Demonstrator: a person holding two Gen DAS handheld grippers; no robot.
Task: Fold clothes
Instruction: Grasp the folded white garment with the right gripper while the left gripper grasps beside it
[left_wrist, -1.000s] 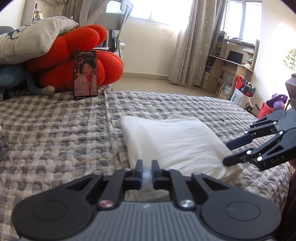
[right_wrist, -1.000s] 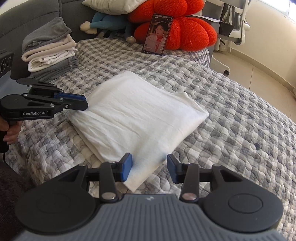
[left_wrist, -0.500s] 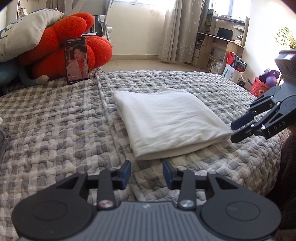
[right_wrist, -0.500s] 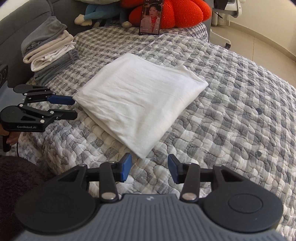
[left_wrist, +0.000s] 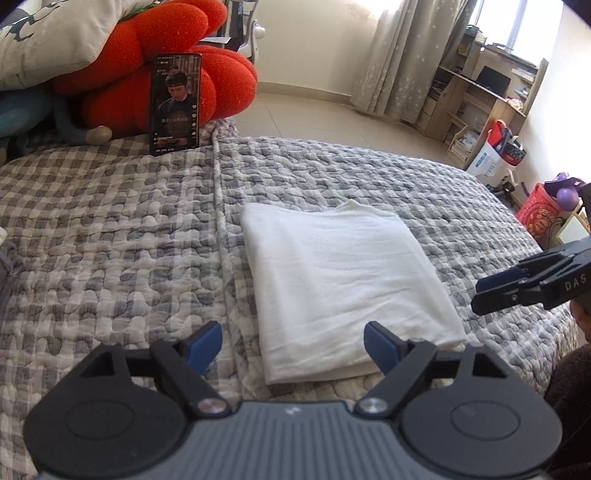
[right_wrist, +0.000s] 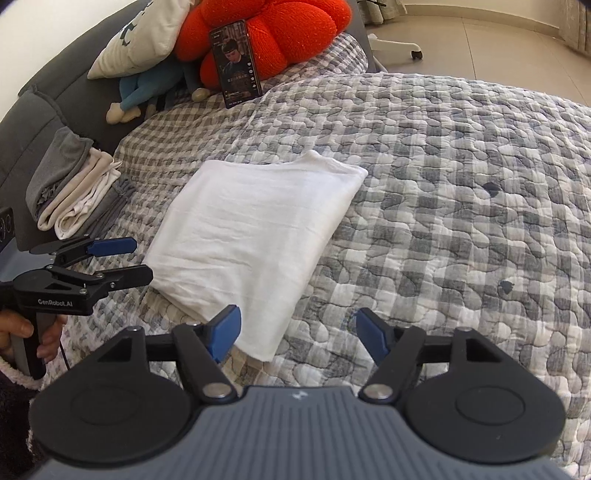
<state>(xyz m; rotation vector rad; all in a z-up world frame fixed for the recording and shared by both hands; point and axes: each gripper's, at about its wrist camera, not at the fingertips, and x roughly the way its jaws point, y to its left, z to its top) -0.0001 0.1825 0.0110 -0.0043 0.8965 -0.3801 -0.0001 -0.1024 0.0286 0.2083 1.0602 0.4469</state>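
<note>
A white garment (left_wrist: 343, 280) lies folded into a flat rectangle on the grey checked quilt (left_wrist: 110, 236); it also shows in the right wrist view (right_wrist: 255, 225). My left gripper (left_wrist: 293, 345) is open and empty, held above the garment's near edge; it also shows at the left of the right wrist view (right_wrist: 142, 260). My right gripper (right_wrist: 297, 336) is open and empty, above the garment's near corner; it shows at the right of the left wrist view (left_wrist: 480, 295). Neither gripper touches the cloth.
A stack of folded clothes (right_wrist: 70, 184) lies at the bed's left side by the grey headboard. A phone (left_wrist: 175, 105) leans on a red cushion (left_wrist: 218, 74) at the far end, beside a white pillow (right_wrist: 147, 33) and a blue plush toy (right_wrist: 147, 88). A desk (left_wrist: 476, 99) stands beyond the bed.
My left gripper let go of the garment's near edge, opened wide and drew back. My right gripper opened wider and pulled back too. The folded garment stays flat.
</note>
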